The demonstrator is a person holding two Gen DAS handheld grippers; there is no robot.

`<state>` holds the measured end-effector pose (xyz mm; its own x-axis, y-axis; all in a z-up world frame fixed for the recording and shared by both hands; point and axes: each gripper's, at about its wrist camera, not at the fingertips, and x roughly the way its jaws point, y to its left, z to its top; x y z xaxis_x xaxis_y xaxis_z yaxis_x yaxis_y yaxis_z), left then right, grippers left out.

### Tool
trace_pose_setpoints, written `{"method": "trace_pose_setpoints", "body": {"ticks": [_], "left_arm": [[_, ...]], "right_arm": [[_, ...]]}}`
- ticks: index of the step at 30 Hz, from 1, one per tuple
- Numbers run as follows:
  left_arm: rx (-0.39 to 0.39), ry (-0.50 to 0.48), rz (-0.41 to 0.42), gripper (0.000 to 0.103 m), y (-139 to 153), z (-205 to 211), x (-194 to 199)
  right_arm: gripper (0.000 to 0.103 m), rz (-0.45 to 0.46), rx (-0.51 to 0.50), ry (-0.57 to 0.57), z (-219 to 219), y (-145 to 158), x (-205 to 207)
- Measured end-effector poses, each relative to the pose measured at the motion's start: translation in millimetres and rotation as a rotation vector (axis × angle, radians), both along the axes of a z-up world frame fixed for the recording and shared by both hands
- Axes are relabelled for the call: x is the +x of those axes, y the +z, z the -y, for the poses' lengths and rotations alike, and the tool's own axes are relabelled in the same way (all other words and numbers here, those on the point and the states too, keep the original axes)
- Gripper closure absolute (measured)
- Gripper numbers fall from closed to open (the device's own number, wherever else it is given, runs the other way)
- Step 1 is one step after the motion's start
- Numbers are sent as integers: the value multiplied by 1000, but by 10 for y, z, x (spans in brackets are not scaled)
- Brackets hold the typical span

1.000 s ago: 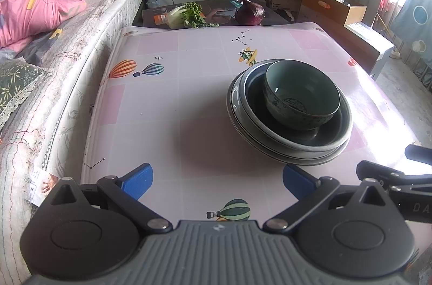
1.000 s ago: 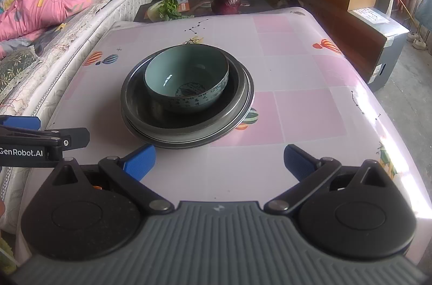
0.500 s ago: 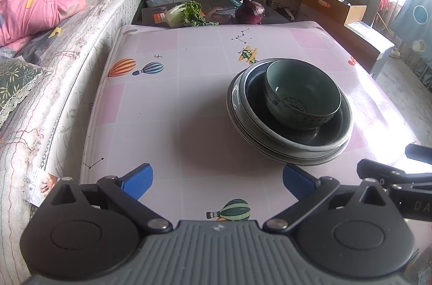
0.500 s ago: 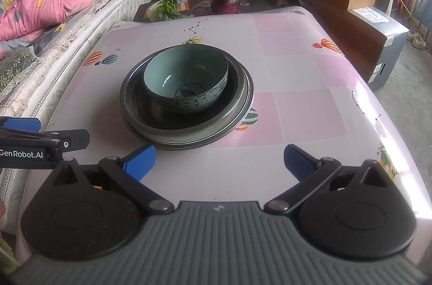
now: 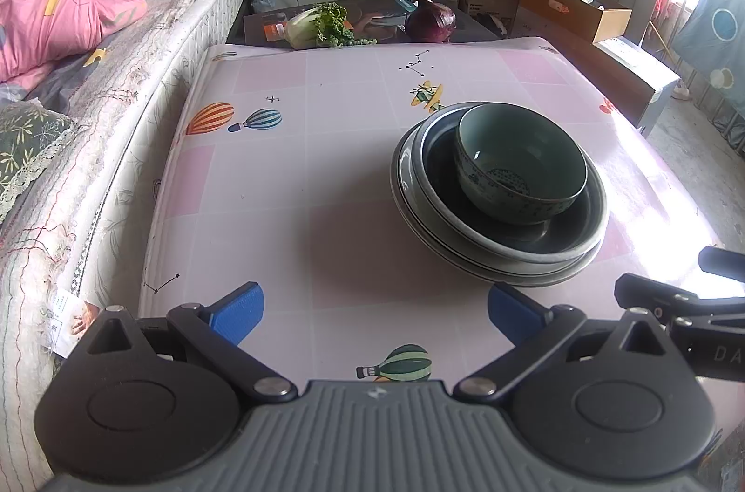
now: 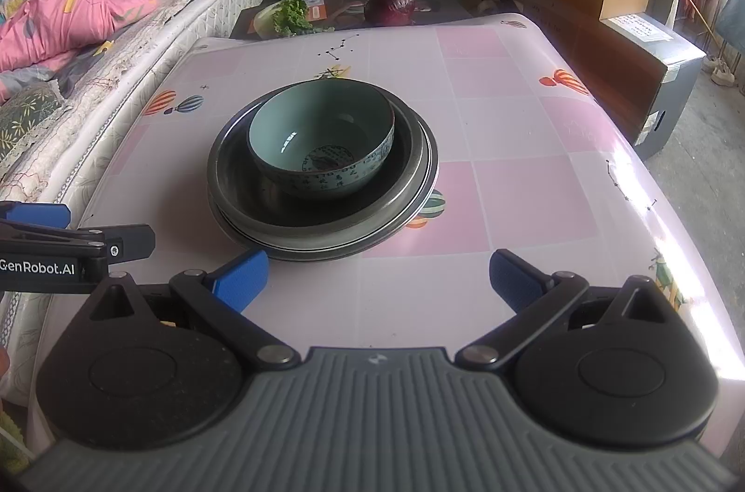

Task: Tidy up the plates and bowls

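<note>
Both claws hang spread wide and empty over the near edge of the counter. The left claw (image 5: 375,312) has its blue fingertips (image 5: 237,308) above bare cloth, with the plate stack ahead and to its right; the right claw (image 6: 377,280) has its left fingertip just at the near rim of the stack.

Against the pictures from a second ago, almost nothing has changed: both claws sit in the same pose, and the stack has not shifted on the pink, balloon-patterned counter (image 5: 288,184). The views drift only slightly.

The task's things are already nested near the middle of the counter: a teal ceramic bowl with a patterned outside (image 6: 321,147) sits inside a dark, deep grey plate (image 6: 242,194), which rests on at least one more grey plate (image 5: 470,263) beneath it.

My reading is that the stacking is done, or nearly so, and the claws are pausing clear of it. A leafy green cabbage (image 5: 316,26) and a purple cabbage (image 5: 430,21) lie on the dark low stand beyond the counter, well apart from the dishes.
</note>
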<state>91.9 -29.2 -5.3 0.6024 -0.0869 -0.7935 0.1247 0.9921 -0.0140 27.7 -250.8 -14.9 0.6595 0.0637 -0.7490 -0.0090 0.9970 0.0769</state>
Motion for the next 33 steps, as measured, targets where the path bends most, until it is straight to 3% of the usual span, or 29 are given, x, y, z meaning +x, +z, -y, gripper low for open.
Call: {"method": "trace_pose_setpoints", "body": {"ticks": [33], "left_arm": [[1,-3,-5,0,2,4,6]], "right_arm": [[1,-2,-2,0,-29,7,28]]}}
